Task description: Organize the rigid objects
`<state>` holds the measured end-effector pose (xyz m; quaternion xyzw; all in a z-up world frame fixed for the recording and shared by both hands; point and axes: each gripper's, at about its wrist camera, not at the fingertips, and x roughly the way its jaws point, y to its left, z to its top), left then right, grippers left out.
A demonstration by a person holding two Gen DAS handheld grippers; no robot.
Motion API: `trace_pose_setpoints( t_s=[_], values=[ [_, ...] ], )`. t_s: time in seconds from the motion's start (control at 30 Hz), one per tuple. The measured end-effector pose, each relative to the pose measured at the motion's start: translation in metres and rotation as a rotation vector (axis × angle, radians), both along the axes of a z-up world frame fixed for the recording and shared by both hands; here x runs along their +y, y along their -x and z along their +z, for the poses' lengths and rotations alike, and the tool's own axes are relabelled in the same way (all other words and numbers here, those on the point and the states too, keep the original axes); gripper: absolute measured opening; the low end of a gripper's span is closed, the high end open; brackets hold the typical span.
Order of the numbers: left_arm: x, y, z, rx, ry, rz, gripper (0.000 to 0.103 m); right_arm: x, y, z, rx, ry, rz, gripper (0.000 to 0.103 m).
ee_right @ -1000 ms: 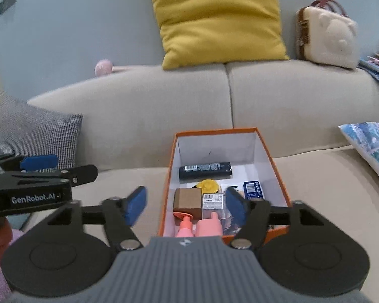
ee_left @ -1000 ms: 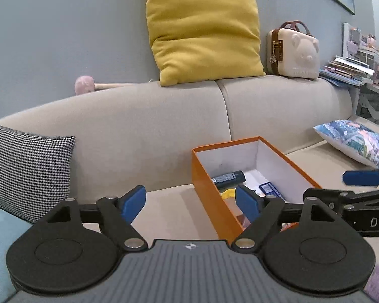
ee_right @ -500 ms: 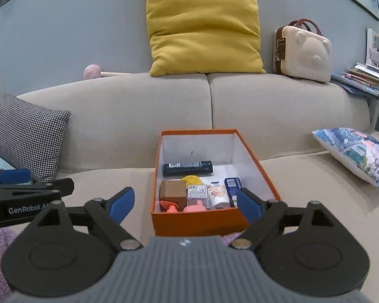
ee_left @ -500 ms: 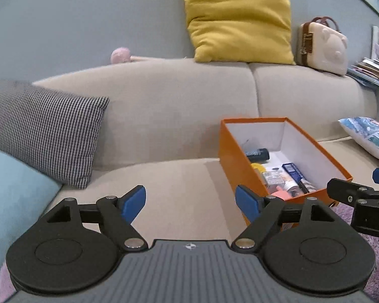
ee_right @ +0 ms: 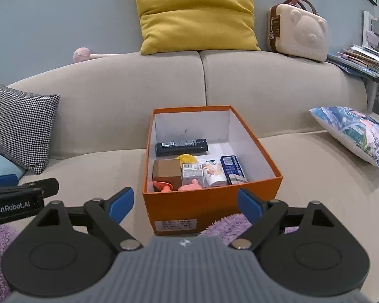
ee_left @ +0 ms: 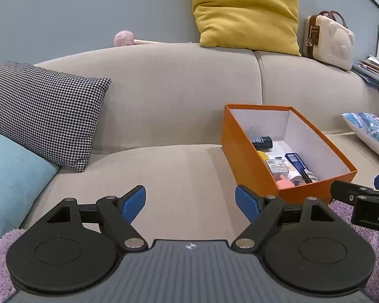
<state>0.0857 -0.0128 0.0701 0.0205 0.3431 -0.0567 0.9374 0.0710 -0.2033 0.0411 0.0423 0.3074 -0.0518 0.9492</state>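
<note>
The open orange cardboard box (ee_right: 209, 202) of small items sits on the beige fabric sofa (ee_right: 113, 166) — at twelve o'clock from the right gripper (ee_right: 185, 202), two o'clock from the left gripper (ee_left: 190, 202); both spread, empty.

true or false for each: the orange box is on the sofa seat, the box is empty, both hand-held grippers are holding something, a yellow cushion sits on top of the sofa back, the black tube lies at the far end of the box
1. The orange box is on the sofa seat. True.
2. The box is empty. False: it holds several items, among them a brown carton and a blue pack.
3. Both hand-held grippers hold something. False: the left hand-held gripper and the right hand-held gripper are open with nothing between the fingers.
4. A yellow cushion sits on top of the sofa back. True.
5. The black tube lies at the far end of the box. True.
</note>
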Motion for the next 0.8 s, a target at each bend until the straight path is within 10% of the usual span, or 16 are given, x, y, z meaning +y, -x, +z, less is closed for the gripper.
trace_pose_setpoints(
  t_s=[0.8],
  values=[
    [-0.0032, 0.0015, -0.0024, -0.002, 0.010, -0.013, 0.094, 0.0021, -0.0028, -0.0010, 0.010, 0.015, 0.015, 0.089]
  ],
)
